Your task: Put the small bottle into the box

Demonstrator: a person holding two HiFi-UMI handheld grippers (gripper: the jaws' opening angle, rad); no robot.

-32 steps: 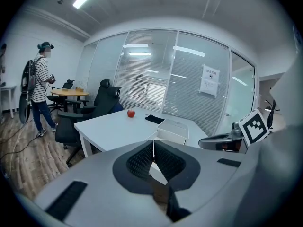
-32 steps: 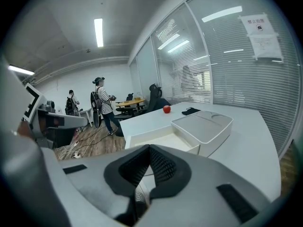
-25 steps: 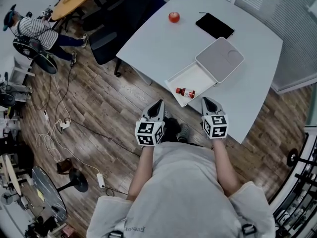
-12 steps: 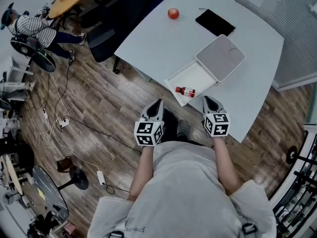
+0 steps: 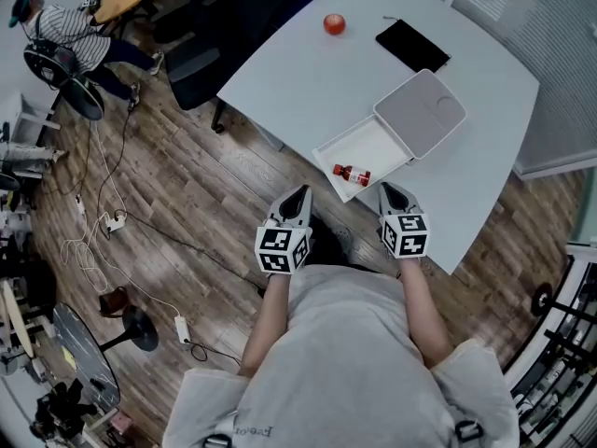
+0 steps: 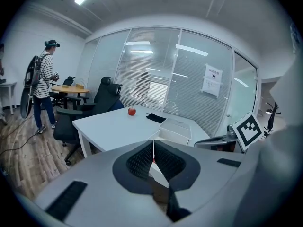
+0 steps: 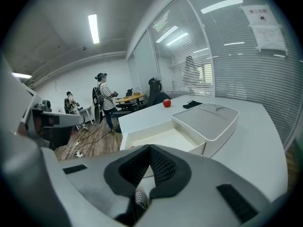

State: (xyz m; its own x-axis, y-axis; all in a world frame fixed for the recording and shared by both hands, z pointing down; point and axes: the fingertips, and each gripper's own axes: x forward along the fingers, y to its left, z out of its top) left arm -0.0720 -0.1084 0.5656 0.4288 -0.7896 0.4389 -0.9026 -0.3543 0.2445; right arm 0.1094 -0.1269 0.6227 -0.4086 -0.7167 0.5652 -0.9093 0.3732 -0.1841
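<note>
L gripper (image 5: 299, 195) & R gripper (image 5: 389, 190): jaws closed, empty. Reach w/o opening and you may shove the bottle (image 5: 353, 174) off the table (image 5: 298, 73) edge.

The head view tilts slightly: the person in a striped shirt (image 5: 58, 37), far beyond the left tongs (image 5: 299, 195), shows closer to the frame's top corner, and the floor cables (image 5: 93, 241) out to the left of those tongs ride higher. The apple (image 5: 334, 23), far ahead of the right tongs (image 5: 388, 190), edges up and right in the frame.
</note>
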